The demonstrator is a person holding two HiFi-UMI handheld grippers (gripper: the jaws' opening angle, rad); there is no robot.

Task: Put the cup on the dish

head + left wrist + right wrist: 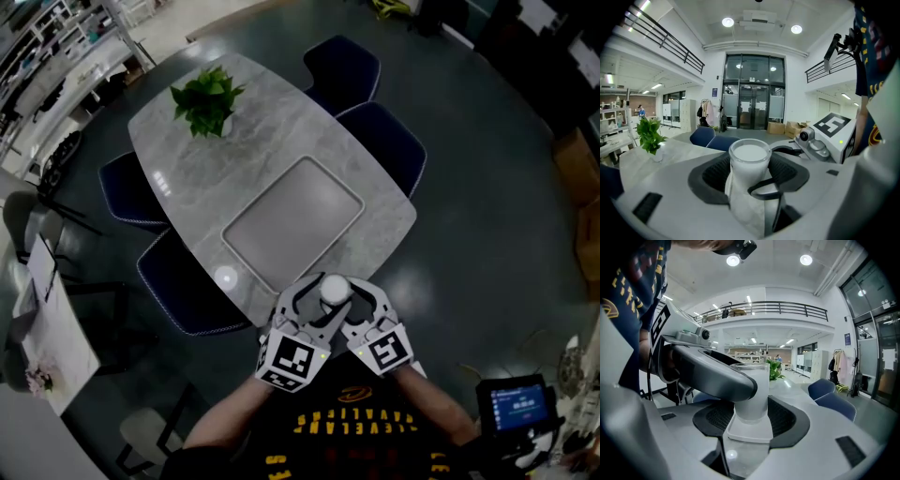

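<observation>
- White cup (333,288) stands on the square dish (750,431).
- Your left gripper (750,171) has its jaws tight on the cup.
- Your right gripper (750,423) jaws clamp the dish.

Cup (334,289) frosted white, dish (749,431) plain white; table (281,141) grey marble (veined); chairs (345,64) navy; plant (208,94) green.

light: we see bright ceiling spots (727,22) overhead | head view: dimmer, glare patches on the table (281,141) | edges: fisheye bending, dark corners
</observation>
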